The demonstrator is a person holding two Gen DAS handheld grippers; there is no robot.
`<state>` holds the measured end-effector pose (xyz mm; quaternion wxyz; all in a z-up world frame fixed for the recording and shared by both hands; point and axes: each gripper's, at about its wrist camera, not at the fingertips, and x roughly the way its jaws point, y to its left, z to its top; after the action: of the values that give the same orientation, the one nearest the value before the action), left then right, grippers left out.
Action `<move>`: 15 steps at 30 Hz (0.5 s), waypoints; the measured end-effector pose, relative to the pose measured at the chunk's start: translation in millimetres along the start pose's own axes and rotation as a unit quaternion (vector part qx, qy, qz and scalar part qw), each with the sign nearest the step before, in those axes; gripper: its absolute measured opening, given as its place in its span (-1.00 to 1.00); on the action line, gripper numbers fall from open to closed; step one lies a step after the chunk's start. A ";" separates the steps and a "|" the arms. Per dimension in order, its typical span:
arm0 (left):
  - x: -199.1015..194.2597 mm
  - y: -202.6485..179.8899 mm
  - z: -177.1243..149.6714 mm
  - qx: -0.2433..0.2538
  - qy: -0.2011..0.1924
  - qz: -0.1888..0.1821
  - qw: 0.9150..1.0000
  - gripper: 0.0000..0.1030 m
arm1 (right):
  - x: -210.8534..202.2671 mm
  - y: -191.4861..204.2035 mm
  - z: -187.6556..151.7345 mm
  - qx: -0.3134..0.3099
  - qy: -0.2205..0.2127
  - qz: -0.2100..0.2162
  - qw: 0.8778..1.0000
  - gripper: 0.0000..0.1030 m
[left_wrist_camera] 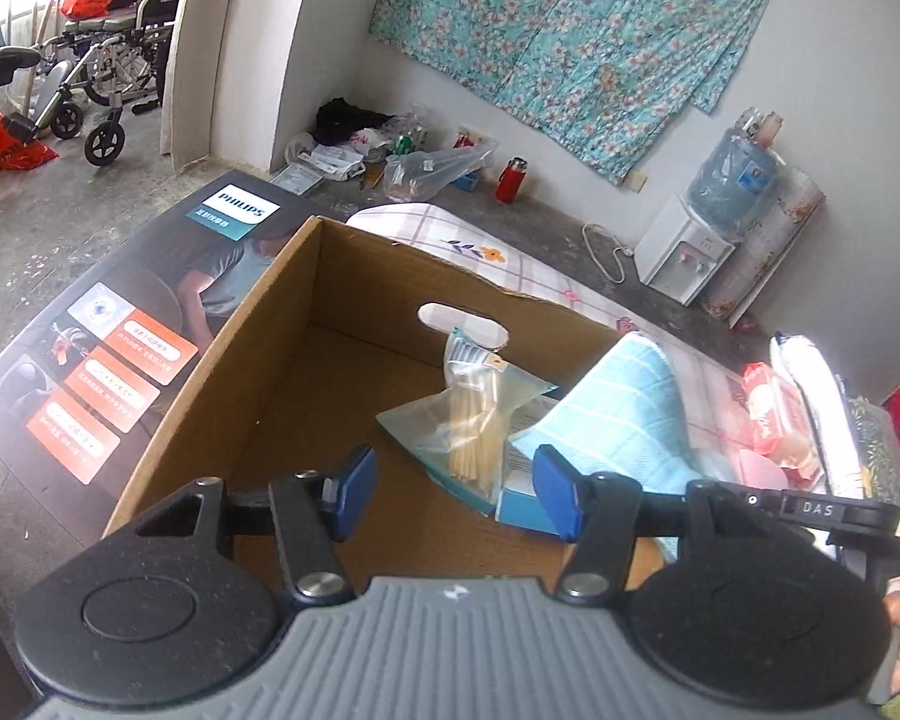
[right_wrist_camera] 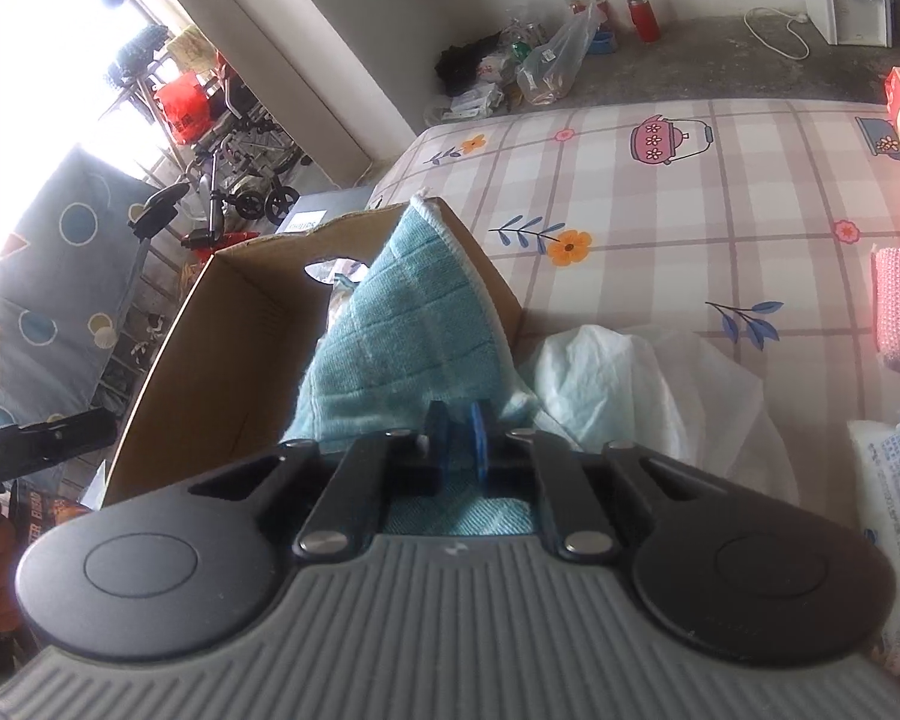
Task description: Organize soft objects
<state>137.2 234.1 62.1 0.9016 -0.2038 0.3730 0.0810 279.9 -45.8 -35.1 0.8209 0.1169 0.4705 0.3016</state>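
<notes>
Bed (right_wrist_camera: 720, 192) with a plaid cartoon-print sheet is carrying everything; flowers, leaves and a pink kettle are showing on it. Cardboard box (left_wrist_camera: 270, 360) is sitting at the bed's edge, open top, oval handle cutout in the far wall, a dark printed Philips carton (left_wrist_camera: 120, 324) lying just beside its outer side.

White crumpled sheet (right_wrist_camera: 660, 384) is lying on the bed just beside the box's near corner.

Light blue towel (right_wrist_camera: 402, 324) is draping over the box rim, one part hanging inside, one corner sticking up above the wall; terry weave, paler grid lines, white stitched hem along the edge, soft folds.

Clear bag of pale sticks (left_wrist_camera: 477, 414) is leaning inside the box on its floor, touching the towel's inner side, a flat blue packet (left_wrist_camera: 519, 498) lying under it.

Right tongs (right_wrist_camera: 457, 443) are pressing together, pinching the towel's lower end at the box's near wall; the blue pads are gripping cloth between them.

Left tongs (left_wrist_camera: 453, 492) are hovering spread wide over the box interior, blue pads well apart, touching nothing.
</notes>
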 end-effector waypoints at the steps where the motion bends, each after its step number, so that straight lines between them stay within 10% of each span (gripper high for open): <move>1: -3.4 -6.8 -5.0 0.012 -0.010 -0.009 1.000 0.15 | -4.6 -1.5 -3.7 -0.007 -0.003 -0.001 1.000 -0.99; 11: 14.7 -131.0 -41.5 0.247 -0.034 -0.099 0.963 0.27 | -69.9 -39.5 -34.6 0.062 -0.049 0.052 0.996 -0.92; 15: 50.0 -172.9 -55.4 0.327 -0.007 -0.075 0.942 0.26 | -91.4 -61.3 -53.3 0.116 -0.067 0.097 0.986 -0.81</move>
<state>188.8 53.8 44.5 0.9246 0.0750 0.3562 -0.1121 224.3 -154.5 -28.4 0.7983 0.2760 0.4331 0.3145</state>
